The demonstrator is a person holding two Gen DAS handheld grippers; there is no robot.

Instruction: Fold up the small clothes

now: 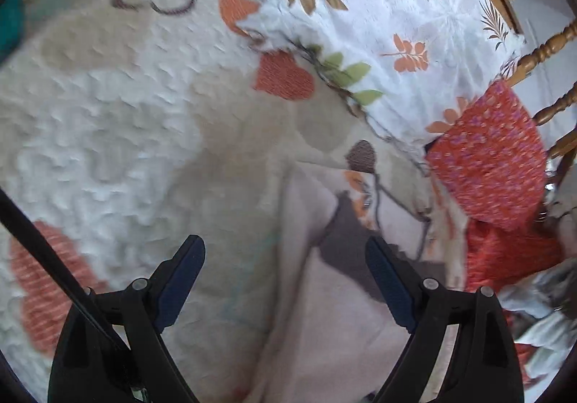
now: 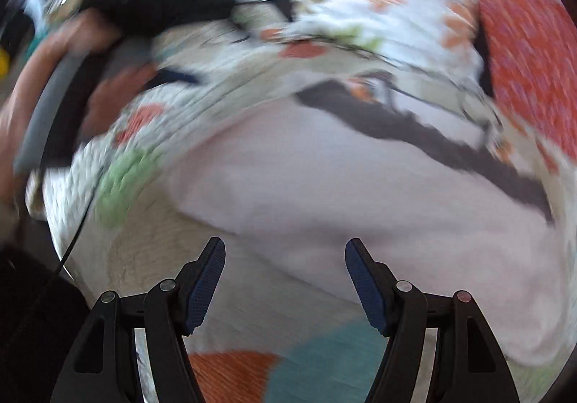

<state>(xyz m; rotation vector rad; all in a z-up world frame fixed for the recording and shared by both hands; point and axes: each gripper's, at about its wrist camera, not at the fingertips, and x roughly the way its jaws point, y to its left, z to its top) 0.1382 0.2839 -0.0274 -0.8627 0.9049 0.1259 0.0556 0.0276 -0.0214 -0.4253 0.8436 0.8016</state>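
A pale pink garment (image 1: 324, 323) with a dark grey band lies spread on a quilted bedspread (image 1: 108, 107). It also shows in the right wrist view (image 2: 324, 172), blurred. My left gripper (image 1: 285, 269) is open and empty, hovering over the garment's left edge. My right gripper (image 2: 285, 269) is open and empty, just before the garment's near edge. The left gripper and the hand holding it (image 2: 108, 42) show at the upper left of the right wrist view.
A floral white pillow (image 1: 396, 24) lies at the back right. A red patterned cloth (image 1: 487, 158) lies to the right, over more clothes (image 1: 512, 258). A wooden chair (image 1: 541, 53) stands beyond the bed's edge. A thin black cable (image 1: 43, 248) runs past the left gripper.
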